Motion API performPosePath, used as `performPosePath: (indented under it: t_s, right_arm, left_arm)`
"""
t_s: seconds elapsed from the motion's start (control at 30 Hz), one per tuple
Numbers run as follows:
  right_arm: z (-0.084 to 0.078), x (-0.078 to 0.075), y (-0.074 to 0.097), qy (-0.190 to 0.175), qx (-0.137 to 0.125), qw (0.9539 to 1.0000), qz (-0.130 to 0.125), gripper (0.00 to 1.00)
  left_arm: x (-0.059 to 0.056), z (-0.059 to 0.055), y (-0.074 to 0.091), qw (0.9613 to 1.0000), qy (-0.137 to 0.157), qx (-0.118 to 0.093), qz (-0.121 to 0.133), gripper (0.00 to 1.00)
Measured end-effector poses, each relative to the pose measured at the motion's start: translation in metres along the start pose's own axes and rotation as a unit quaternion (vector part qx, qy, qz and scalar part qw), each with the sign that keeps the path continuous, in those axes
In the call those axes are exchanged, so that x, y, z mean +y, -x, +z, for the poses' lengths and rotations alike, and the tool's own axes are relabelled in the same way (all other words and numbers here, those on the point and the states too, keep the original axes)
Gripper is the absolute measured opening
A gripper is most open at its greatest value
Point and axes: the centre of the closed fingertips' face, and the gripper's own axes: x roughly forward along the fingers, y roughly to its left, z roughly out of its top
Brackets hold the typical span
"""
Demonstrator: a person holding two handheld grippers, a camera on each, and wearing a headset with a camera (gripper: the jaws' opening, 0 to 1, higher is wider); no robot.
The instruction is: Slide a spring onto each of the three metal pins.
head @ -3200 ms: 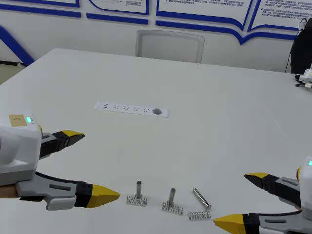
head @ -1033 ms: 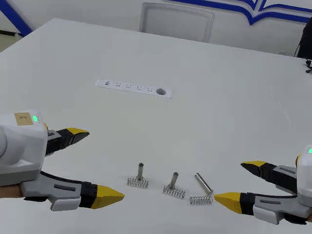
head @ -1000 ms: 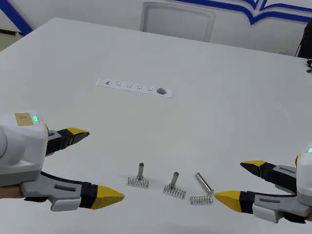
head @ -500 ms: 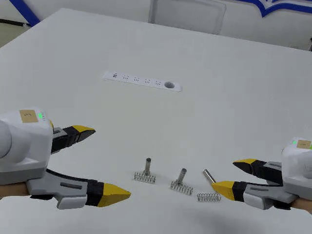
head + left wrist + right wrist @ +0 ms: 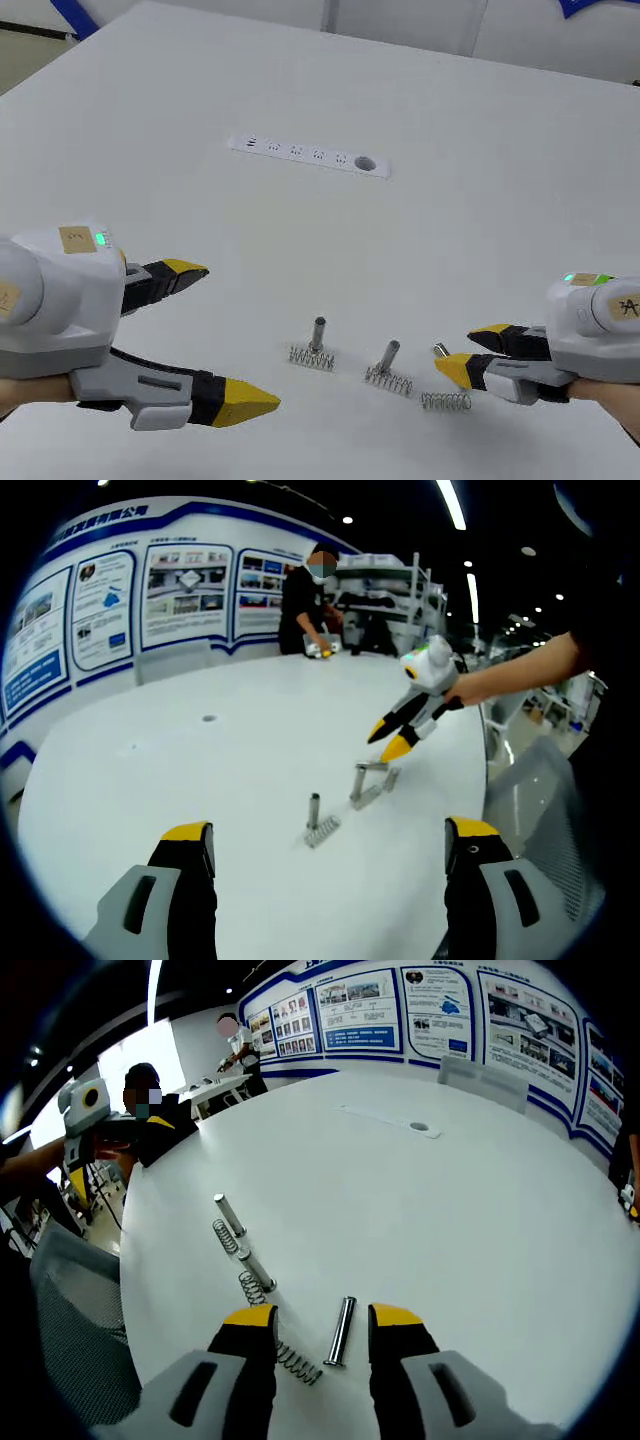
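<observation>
Two short metal pins [image 5: 318, 333] [image 5: 386, 354] stand upright near the table's front, each with a spring [image 5: 311, 357] [image 5: 389, 381] lying at its foot. A third pin [image 5: 340, 1330] lies flat between the jaws of my right gripper [image 5: 322, 1318] [image 5: 470, 350], which is open and narrowed around it without touching. The third spring [image 5: 446, 401] [image 5: 297, 1362] lies just beside that pin. My left gripper [image 5: 225, 337] [image 5: 328, 832] is wide open at the left, clear of the parts, facing the upright pins [image 5: 313, 810] [image 5: 358, 780].
A white power strip [image 5: 308, 156] is set into the white table [image 5: 480, 200] further back. A chair stands at the far edge. In the gripper views, people stand beyond the table by wall posters.
My right gripper has moved left to the lying pin and its jaws have narrowed around it. The head camera has tilted down. The left gripper has barely moved.
</observation>
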Motion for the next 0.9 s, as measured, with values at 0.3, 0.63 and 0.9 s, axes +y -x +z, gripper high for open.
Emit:
performPosePath:
  t_s: [0.3,0.63,0.9]
  right_arm:
    - [-0.006,-0.017,-0.017,-0.021,0.019,0.9991,-0.032,0.31]
    - [-0.011,-0.015,-0.031,-0.005,0.045,0.9984,-0.033,0.27]
    - [-0.018,-0.017,-0.036,0.015,0.069,0.9968,-0.037,0.23]
  left_arm:
    - [-0.002,-0.008,-0.007,0.9999,0.009,0.009,-0.006,0.97]
    - [-0.002,-0.011,-0.013,0.9997,0.015,0.015,-0.011,0.96]
    - [-0.001,-0.01,-0.014,0.9997,0.015,0.017,-0.01,0.96]
